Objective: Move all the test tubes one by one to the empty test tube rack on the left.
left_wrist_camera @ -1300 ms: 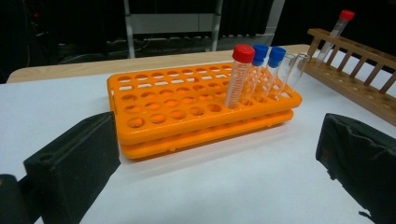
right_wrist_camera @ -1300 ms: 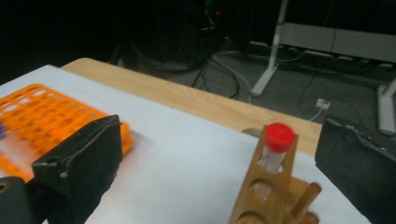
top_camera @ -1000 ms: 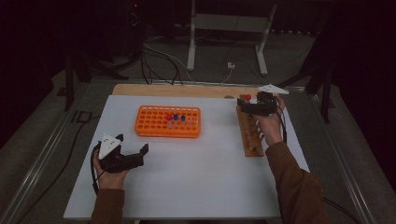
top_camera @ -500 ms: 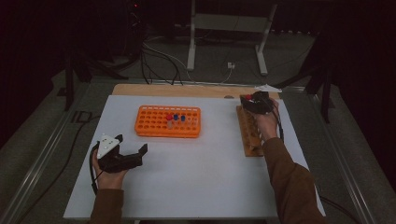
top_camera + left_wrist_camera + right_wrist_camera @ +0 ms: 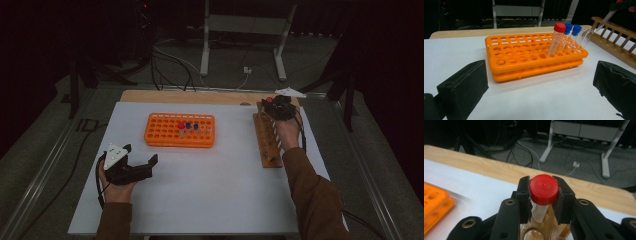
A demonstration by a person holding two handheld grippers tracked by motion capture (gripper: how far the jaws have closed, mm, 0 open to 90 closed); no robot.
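right tool (image 5: 543,195): jaws just closed, clamped on red-capped tube (image 5: 543,188) over wooden rack (image 5: 266,142), right of frame in high view | left tool (image 5: 134,162): jaws wide apart, holding nothing, lower left on table (image 5: 215,190) | orange rack (image 5: 180,131): upper centre
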